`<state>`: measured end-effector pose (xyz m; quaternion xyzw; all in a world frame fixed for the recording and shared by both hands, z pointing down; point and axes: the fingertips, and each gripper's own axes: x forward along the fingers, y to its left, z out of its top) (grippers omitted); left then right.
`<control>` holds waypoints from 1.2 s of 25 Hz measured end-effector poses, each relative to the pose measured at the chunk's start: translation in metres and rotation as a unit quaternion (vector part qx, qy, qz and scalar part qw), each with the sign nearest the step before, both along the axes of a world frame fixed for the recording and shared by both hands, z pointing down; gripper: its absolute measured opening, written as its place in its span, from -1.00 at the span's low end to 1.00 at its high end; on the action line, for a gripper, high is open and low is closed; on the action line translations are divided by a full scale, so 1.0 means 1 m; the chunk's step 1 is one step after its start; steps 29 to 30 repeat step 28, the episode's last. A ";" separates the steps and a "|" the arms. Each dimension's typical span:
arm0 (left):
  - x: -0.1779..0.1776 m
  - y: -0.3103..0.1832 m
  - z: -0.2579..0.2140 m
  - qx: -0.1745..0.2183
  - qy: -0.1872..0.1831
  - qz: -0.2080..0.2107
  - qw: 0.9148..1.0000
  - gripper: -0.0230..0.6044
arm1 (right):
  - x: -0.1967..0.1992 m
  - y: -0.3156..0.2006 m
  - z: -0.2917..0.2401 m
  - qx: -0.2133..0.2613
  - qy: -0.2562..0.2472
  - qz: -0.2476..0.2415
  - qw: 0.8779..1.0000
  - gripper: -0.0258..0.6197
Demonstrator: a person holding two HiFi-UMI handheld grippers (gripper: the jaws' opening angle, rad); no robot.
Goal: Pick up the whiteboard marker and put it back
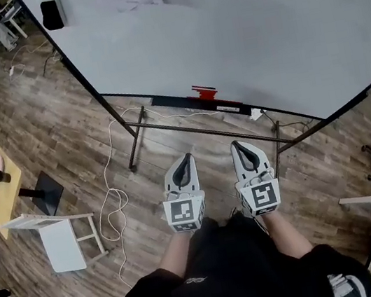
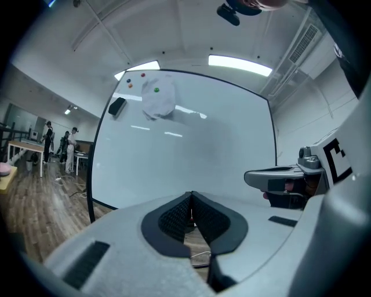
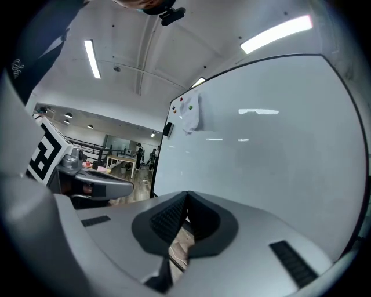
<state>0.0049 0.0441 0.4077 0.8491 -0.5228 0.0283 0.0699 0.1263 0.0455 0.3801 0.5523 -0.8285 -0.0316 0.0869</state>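
Both the left gripper (image 1: 187, 157) and right gripper (image 1: 237, 144) are pressed shut on nothing, well short of the big white whiteboard (image 1: 234, 22). Marker's probably that small red thing (image 1: 204, 92) on the board's black tray ledge (image 1: 169, 102), so either nothing's started or it's already back.

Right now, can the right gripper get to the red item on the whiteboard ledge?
Probably yes: nothing stands between the right gripper and the red item, but its jaws are shut and must open first.
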 end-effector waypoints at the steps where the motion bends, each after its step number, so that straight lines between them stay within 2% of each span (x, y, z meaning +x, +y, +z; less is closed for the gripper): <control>1: 0.003 0.000 -0.005 0.006 -0.002 -0.001 1.000 -0.91 | 0.001 0.000 -0.005 0.006 -0.002 -0.003 1.000 -0.91; 7: 0.035 0.009 -0.021 0.012 0.011 -0.005 1.000 -0.91 | 0.017 0.008 -0.035 0.033 -0.029 -0.022 0.999 -0.91; 14: 0.070 0.019 -0.028 0.018 0.005 0.001 1.000 -0.91 | 0.053 0.023 -0.034 0.040 -0.028 -0.019 0.999 -0.91; 30: 0.088 0.045 -0.036 0.027 -0.004 -0.018 0.999 -0.91 | 0.061 0.042 -0.041 0.051 -0.027 -0.049 0.997 -0.91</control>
